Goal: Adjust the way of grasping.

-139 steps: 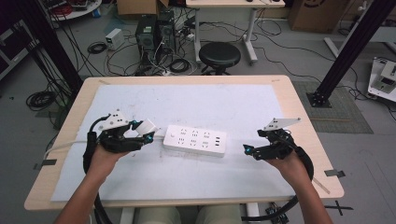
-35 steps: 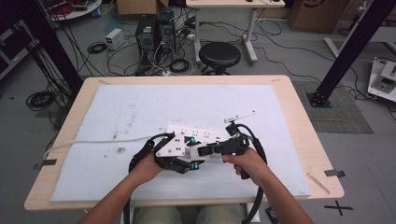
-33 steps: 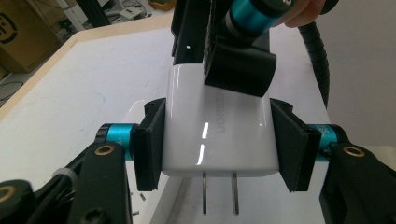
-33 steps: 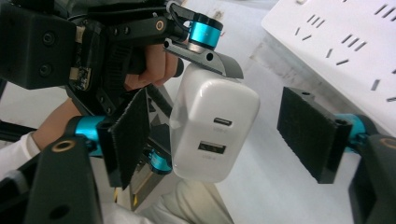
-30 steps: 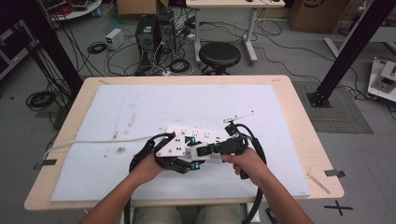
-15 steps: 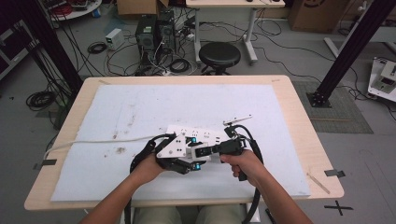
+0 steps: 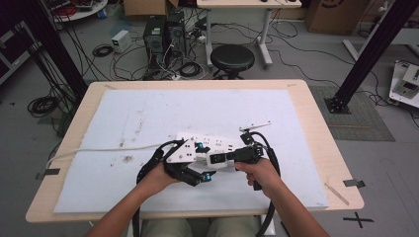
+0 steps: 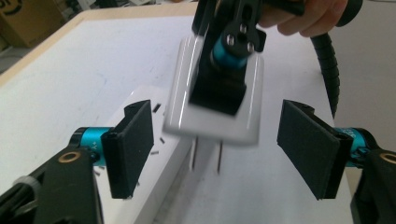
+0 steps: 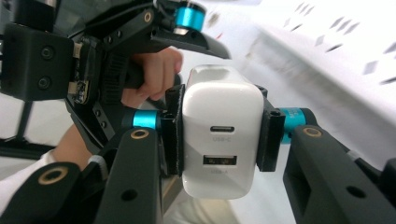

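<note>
A white USB charger block (image 9: 218, 140) with two ports sits between the pads of my right gripper (image 9: 219, 135), which is shut on its sides after its jaws have just been closing. In the left gripper view the same charger (image 8: 187, 112) hangs prongs down between my left gripper's (image 8: 219, 147) black pads (image 8: 133, 142). Those jaws have just been opening and stand clear of it on both sides. Under the prongs lies a white power strip (image 8: 154, 182). From above, the left gripper (image 7: 197, 168) and the right gripper (image 7: 217, 158) meet just in front of the power strip (image 7: 220, 143).
The strip's white cord (image 7: 99, 149) runs left across the pale mat (image 7: 148, 113) and off the wooden table (image 7: 316, 123). Beyond the far edge stand a black stool (image 7: 232, 58) and computer towers (image 7: 165, 32). A black post (image 7: 365, 49) rises at the right.
Seconds ago the hands were apart at either end of the strip; now they meet before it. Over the last second the right hand edged left toward the left gripper.
</note>
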Demonstrator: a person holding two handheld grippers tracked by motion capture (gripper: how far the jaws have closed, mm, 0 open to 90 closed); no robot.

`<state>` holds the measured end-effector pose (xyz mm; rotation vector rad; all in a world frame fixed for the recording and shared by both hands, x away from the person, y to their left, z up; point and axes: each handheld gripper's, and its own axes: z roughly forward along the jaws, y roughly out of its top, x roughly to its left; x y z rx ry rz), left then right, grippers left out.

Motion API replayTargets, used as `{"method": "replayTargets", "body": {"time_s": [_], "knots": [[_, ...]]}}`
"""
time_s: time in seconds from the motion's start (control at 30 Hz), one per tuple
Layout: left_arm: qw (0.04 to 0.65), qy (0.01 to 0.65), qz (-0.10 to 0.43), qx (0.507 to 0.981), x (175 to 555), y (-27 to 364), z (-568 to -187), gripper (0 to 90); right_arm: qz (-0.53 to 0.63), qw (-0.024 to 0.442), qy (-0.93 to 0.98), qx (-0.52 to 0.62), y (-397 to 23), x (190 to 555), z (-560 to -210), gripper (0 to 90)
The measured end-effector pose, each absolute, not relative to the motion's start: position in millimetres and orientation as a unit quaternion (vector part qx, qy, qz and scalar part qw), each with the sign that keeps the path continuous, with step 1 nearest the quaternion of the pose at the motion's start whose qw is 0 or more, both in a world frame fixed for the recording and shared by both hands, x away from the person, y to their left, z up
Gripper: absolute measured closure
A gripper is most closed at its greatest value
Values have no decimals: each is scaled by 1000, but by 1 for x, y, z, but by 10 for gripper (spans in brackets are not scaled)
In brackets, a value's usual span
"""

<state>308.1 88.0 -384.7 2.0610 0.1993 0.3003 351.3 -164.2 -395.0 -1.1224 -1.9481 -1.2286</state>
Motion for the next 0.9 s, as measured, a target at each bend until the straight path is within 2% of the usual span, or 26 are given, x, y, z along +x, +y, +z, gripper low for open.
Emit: {"method": "replayTargets", "body": {"time_s": [0.17,0.53,0.9], "knots": [[502,118,125,848,311,101,-390,244,-476,241,-727,-433,-180,354,-393,630],[507,221,164,817,318,136,-397,243,-441,85,-796,-406,-198,351,-377,630],[518,270,189,789,319,154,-399,243,-391,-1,-845,-365,-201,343,-372,630]]}}
